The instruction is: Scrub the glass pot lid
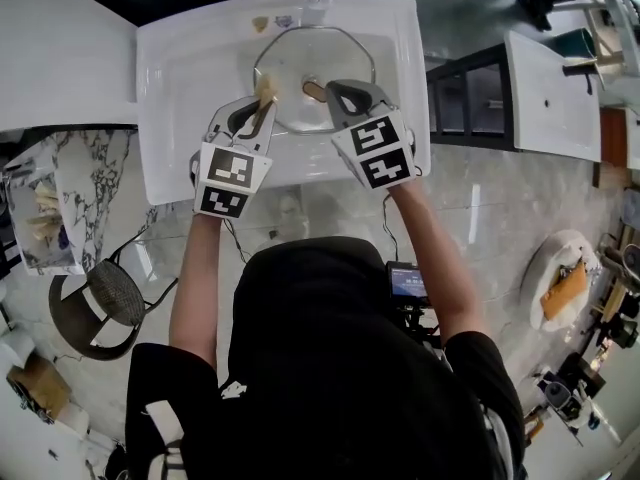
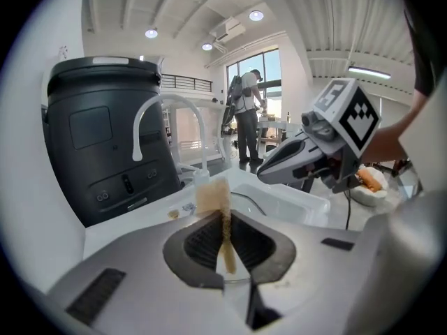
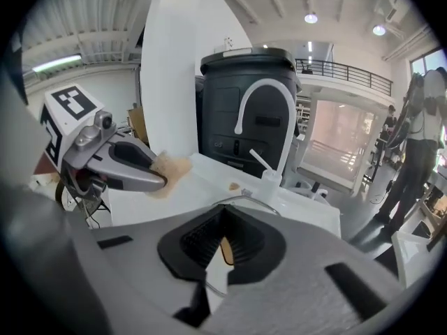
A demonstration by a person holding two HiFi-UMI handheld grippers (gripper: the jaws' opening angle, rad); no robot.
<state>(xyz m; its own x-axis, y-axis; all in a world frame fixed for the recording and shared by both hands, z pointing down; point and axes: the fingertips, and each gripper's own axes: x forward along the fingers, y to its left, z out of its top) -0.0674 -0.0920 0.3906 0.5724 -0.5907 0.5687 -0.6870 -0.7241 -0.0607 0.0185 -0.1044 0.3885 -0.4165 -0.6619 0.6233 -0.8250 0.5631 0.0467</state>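
Over the middle of the white sink (image 1: 180,68), a little nearer its back edge where the tap (image 1: 318,3) stands, is the glass pot lid (image 1: 300,63), its metal rim ringing the clear glass. From where I stand I can't say whether its lower edge rests in the basin or hangs free of it.

The right gripper (image 1: 325,93) is clamped tight on the lid's brown knob (image 1: 313,90), which its own view shows pinched between the ribbed pads (image 3: 227,251). The left gripper (image 1: 262,103) is closed on a tan sponge (image 1: 266,90), held by a thin edge so most of it sticks out past the tips (image 2: 211,197). The sponge sits at the lid's left rim, touching it or very near. A small scrap lies on the sink's back edge (image 1: 260,23).

The worry, to my eye, is that single narrow pinch on the knob. A wet lid pushed from one side by the sponge could swivel between the pads or slip out, and glass dropping onto a hard basin might chip or crack. The sponge could also fold back or pull free under a firm press, letting bare gripper tips scrape the glass.
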